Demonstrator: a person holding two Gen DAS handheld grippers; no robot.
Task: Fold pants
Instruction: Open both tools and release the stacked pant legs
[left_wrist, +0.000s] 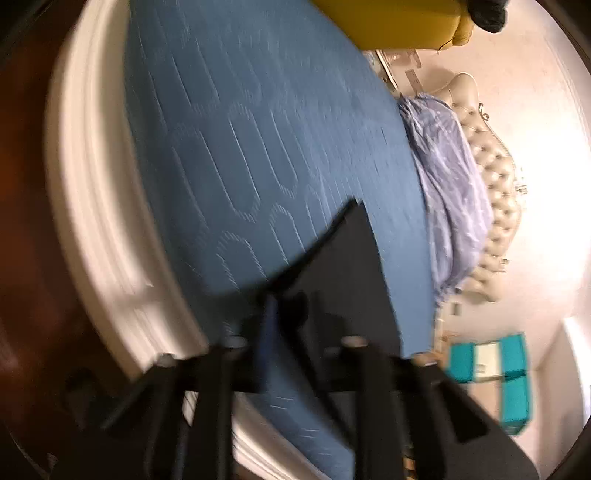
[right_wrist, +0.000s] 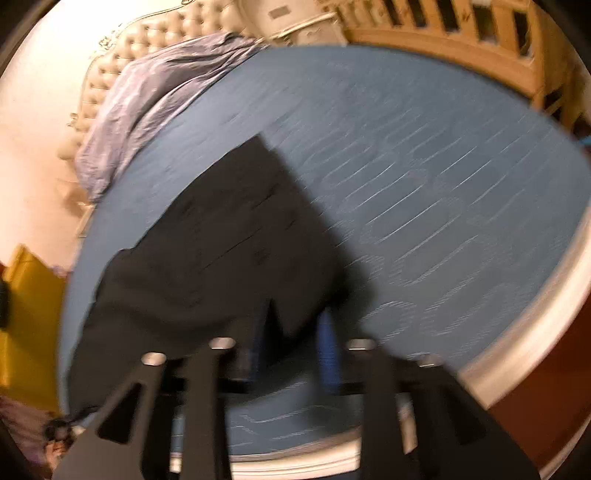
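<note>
The black pants (right_wrist: 207, 251) lie spread on a blue quilted mattress (right_wrist: 424, 177); in the left wrist view the pants (left_wrist: 343, 280) reach up to a pointed corner. My left gripper (left_wrist: 286, 314) looks shut on the near edge of the pants, with one blue finger pad (left_wrist: 267, 325) showing and the other hidden by dark cloth. My right gripper (right_wrist: 293, 332) has its blue fingers (right_wrist: 328, 347) apart, and a corner of the pants hangs between them. Both views are blurred.
A crumpled lilac duvet (right_wrist: 155, 92) is heaped against a tufted cream headboard (right_wrist: 166, 33). The mattress sits in a white bed frame (left_wrist: 96, 206). A yellow object (left_wrist: 399, 26) and teal boxes (left_wrist: 495, 365) are beside the bed. A wooden slatted rail (right_wrist: 461, 40) stands behind it.
</note>
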